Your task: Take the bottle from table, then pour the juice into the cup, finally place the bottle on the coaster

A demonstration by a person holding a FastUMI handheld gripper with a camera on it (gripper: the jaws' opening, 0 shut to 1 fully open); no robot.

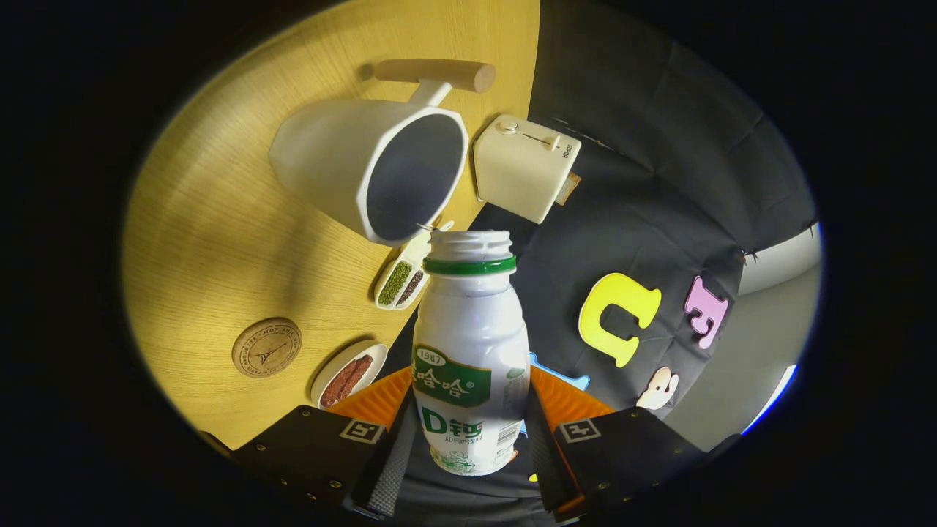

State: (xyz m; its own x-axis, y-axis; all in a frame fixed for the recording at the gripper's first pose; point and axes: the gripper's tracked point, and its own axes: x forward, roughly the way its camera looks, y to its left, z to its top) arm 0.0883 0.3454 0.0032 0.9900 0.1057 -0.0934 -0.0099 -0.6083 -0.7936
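Observation:
My gripper [468, 432] is shut on a small white bottle [470, 351] with a green neck ring and a green label; both fingers press its lower body. The bottle's cap is off and its mouth points at the rim of a white cup [373, 168] just beyond it. The cup has a wooden handle [435, 73] and its dark inside looks empty. The whole view is rolled, so the wooden table [219, 241] and the cup appear tipped sideways. A round brown coaster [266, 348] lies on the table beside my left finger, a short way off from the cup.
A cream toaster [525, 167] stands past the cup at the table's edge. A small divided dish of green and dark seeds [400, 284] sits just behind the bottle's neck. A white oval dish with reddish grains [348, 375] lies near my left finger.

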